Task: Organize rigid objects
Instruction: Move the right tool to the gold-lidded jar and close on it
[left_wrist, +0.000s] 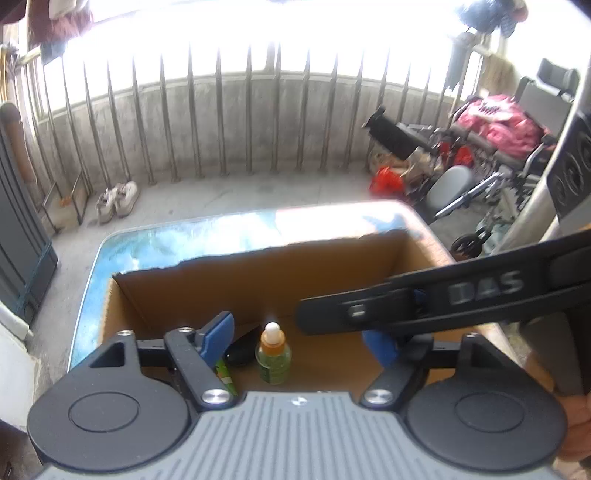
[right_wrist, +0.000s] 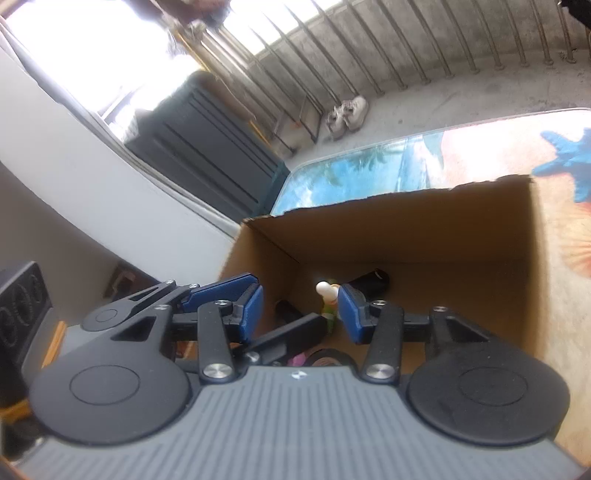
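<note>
Home balcony: railing (left_wrist: 221, 122), shoes (left_wrist: 118, 201), hung laundry (left_wrist: 59, 22), wheelchair (left_wrist: 498, 147).

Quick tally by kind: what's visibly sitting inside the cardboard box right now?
Bottles with white cap and yellow-green liquid: 1
Black objects, type unclear: 2
Green packets, partly hidden: 1
Total: 4 visible in the cardboard box; the fingers may hide more.

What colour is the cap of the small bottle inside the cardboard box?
White, on the small bottle of yellow-green liquid; the left wrist view shows it best.
</note>
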